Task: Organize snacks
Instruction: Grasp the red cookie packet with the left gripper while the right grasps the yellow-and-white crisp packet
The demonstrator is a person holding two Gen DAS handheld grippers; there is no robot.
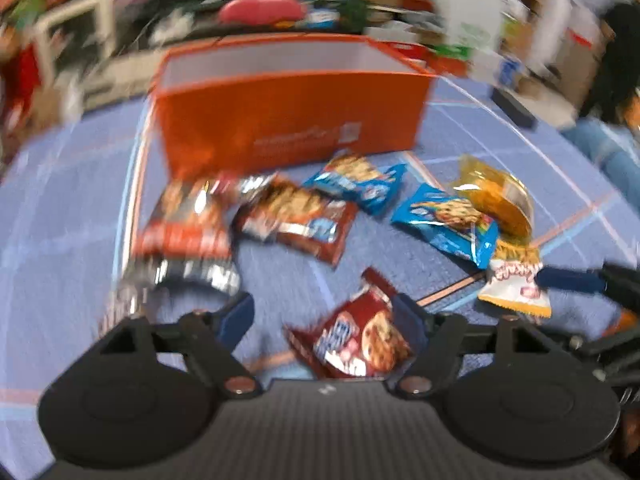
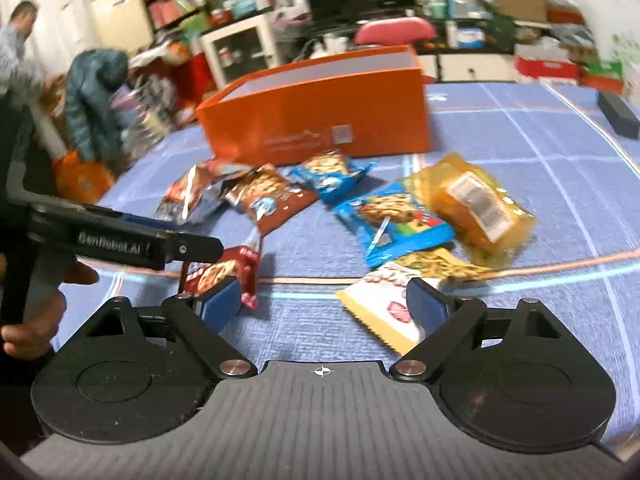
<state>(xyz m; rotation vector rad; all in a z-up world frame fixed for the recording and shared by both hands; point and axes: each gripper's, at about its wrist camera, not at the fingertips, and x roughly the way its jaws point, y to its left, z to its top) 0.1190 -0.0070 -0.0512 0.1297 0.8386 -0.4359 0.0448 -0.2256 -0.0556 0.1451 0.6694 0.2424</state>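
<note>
Left gripper (image 1: 326,316): fingers spread, red cookie packet (image 1: 354,338) between them, long axis tilted up-left. Right gripper (image 2: 326,302): fingers spread, white-and-yellow packet (image 2: 384,300) by the right finger, long axis pointing up-right. Orange box (image 2: 320,120): behind the scattered snacks on the blue tablecloth (image 2: 540,200); contents cannot be seen.

Blue checked tablecloth (image 2: 520,152); pink chair back (image 2: 394,30); white glazed cabinet (image 2: 240,50); cluttered shelving (image 2: 172,4) is seen behind.
</note>
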